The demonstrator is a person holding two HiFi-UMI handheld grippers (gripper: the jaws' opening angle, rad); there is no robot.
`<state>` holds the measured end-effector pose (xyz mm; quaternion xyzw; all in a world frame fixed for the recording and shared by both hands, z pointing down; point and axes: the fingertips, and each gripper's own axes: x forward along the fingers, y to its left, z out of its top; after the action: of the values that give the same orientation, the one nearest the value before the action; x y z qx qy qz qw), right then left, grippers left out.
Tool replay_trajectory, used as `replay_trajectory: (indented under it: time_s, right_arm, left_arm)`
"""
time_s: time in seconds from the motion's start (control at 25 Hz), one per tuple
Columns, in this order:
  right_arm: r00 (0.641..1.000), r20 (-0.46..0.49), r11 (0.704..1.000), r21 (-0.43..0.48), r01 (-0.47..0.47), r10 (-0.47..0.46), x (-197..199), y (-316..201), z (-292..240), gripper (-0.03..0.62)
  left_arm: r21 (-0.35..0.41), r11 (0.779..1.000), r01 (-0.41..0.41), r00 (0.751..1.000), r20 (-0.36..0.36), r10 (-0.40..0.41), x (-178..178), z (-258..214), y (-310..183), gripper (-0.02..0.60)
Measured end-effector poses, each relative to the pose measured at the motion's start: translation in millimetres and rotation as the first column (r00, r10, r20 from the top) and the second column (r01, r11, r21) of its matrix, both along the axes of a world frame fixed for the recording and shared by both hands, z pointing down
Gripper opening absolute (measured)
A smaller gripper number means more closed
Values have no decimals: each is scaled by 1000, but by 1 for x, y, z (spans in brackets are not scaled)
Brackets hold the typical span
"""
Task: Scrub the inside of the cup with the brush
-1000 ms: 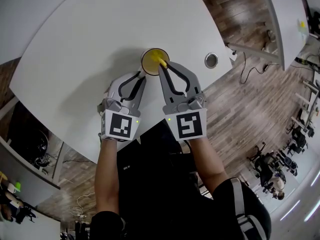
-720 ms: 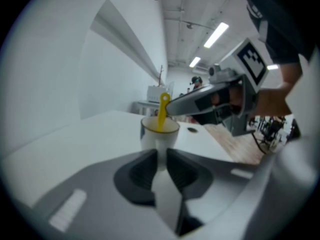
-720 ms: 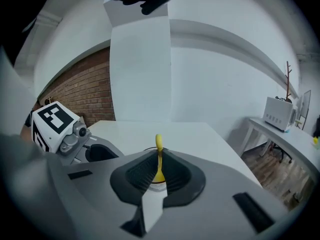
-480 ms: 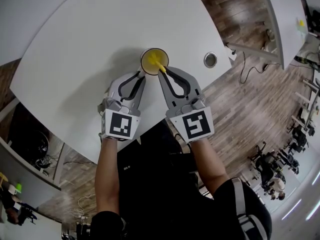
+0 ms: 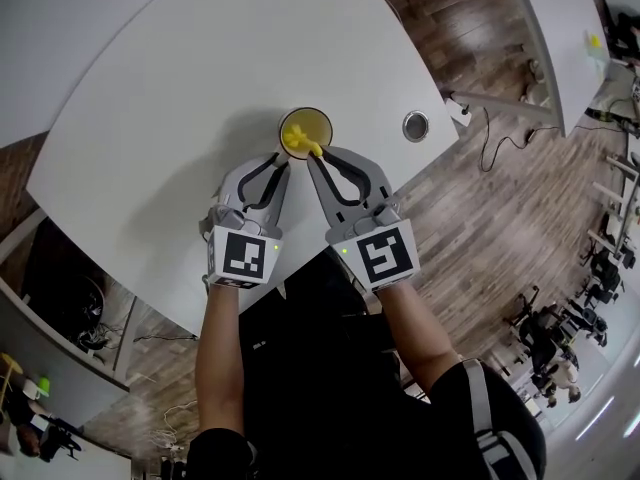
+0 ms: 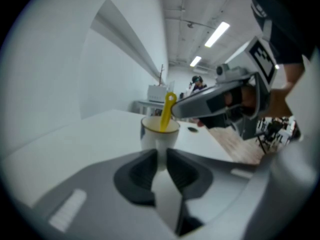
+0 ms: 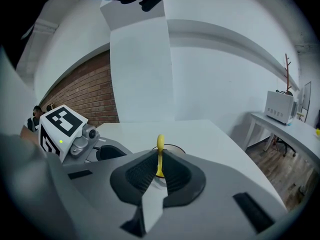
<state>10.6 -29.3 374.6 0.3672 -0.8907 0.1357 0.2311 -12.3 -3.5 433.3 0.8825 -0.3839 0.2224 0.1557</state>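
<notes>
A white cup [image 5: 318, 121] with a yellow inside stands on the white table [image 5: 150, 118]. My left gripper [image 5: 281, 162] is shut on the cup's near side [image 6: 159, 133], where white fills the narrow gap between its pads. The right gripper [image 5: 313, 154] is shut on the thin handle of a yellow brush [image 7: 160, 154]. The brush [image 6: 165, 113] slants down into the cup, and its head [image 5: 297, 140] lies against the yellow inside. From the right gripper view only a sliver of the cup's rim [image 7: 174, 148] shows behind the jaws. Both grippers sit side by side, almost touching.
A round metal grommet [image 5: 415, 125] is set in the table to the right of the cup. The table's curved edge [image 5: 440, 153] runs close behind it, with wooden floor [image 5: 500, 218] beyond. Another white table [image 5: 560, 48] stands at the upper right.
The right gripper has rolled a little about its own axis, and the brush has shifted inside the cup. The left gripper and the cup have stayed put.
</notes>
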Motion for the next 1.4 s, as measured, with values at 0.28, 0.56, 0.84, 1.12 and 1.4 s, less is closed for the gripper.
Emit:
replay_trajectory:
  time_s: [0.28, 0.56, 0.84, 1.12, 1.4]
  right_arm:
    - [999, 14, 999, 31, -31, 30, 1, -4, -4, 25]
    - [999, 16, 997, 56, -47, 46, 3, -2, -8, 25]
    - [998, 40, 995, 84, -60, 57, 6, 0, -20, 25]
    - [996, 51, 992, 100, -75, 71, 10, 2, -27, 25]
    - [992, 83, 987, 125, -104, 94, 18, 10, -51, 25]
  left_arm:
    - [19, 1000, 1, 1000, 4, -1, -6, -1, 1, 60]
    - [47, 999, -5, 1000, 1, 5, -4, -1, 3, 154]
    - [118, 993, 1, 1000, -19, 2, -8, -23, 2, 193]
    - [125, 992, 23, 999, -50, -17, -14, -31, 8, 193]
    - [158, 987, 36, 998, -63, -27, -22, -58, 25, 192]
